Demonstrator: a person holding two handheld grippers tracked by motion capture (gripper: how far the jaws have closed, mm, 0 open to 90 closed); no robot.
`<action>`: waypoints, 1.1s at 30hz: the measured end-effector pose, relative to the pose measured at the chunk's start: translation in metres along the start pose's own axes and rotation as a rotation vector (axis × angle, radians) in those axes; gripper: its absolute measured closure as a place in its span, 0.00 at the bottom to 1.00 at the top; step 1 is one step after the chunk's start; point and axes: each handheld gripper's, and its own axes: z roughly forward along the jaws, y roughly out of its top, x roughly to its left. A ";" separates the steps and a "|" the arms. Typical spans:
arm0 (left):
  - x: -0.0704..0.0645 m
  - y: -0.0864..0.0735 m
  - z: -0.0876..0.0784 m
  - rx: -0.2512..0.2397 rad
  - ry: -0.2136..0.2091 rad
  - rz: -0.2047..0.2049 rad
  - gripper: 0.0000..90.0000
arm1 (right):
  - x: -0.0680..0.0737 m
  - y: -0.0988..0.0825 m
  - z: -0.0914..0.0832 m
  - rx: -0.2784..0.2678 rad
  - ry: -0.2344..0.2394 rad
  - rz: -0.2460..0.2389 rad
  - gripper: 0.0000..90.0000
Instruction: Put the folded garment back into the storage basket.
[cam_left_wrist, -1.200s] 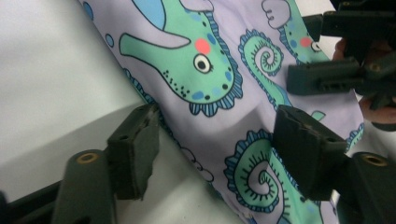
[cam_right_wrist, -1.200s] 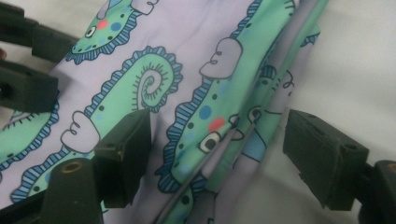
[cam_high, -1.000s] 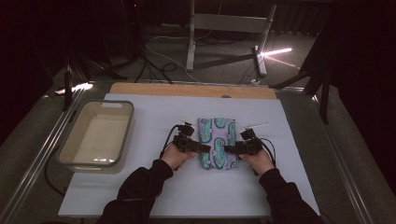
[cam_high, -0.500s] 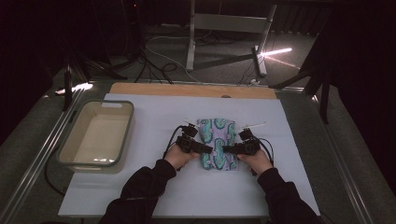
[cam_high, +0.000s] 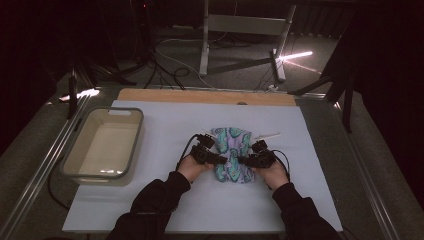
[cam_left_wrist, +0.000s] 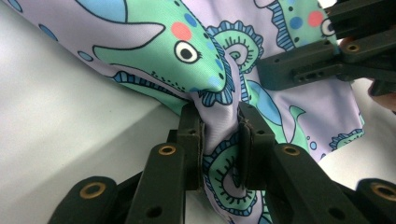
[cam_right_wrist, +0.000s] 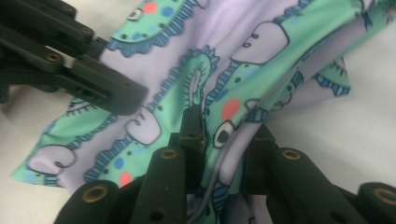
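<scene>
At bench centre, on the white mat (cam_high: 165, 210) covering the bench (cam_high: 205, 96): one folded cloth (cam_high: 233, 160), lilac ground with green and blue creature print, lying flat with its long axis from 12 to 6 o'clock.

Item, left hand-held gripper (cam_high: 218, 159): set at the cloth's 9 o'clock edge, low down. Jaws have just been closing; the left gripper view has them pinched tight on a raised fold of the cloth (cam_left_wrist: 219, 121), fabric bunched between the pads.

Item, right hand-held gripper (cam_high: 243, 161): set at the cloth's 3 o'clock edge, facing the left one across the fabric. Jaws have just been closing; the right gripper view has them nipped on a fold of the cloth (cam_right_wrist: 219, 126), a seam line running down between them. Tips of the two tools are near each other, apart, with cloth between.

Item, grey tub (cam_high: 70, 165): at 9 o'clock of the cloth, well apart, on the mat's left margin.

Item, small pale stick (cam_high: 267, 135): at 2 o'clock of the cloth, just beside its upper right corner.

Edges: mat ends short of the bench at 12 o'clock, leaving a wooden strip; metal rail (cam_high: 45, 170) runs along the left side.

Open room: bare mat at 12 o'clock above the cloth, at 3 o'clock to the mat's edge, and between cloth and tub. At 6 o'clock both forearms cross the mat.
</scene>
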 end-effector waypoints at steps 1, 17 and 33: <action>-0.001 0.001 -0.003 0.000 0.001 0.010 0.83 | 0.001 0.001 -0.001 -0.005 -0.001 -0.006 0.83; -0.008 0.008 -0.023 -0.023 0.005 0.056 0.85 | 0.008 0.007 -0.017 -0.073 0.028 -0.017 0.83; -0.016 0.015 -0.052 -0.064 0.018 0.092 0.85 | 0.023 0.022 -0.035 -0.132 0.048 -0.057 0.83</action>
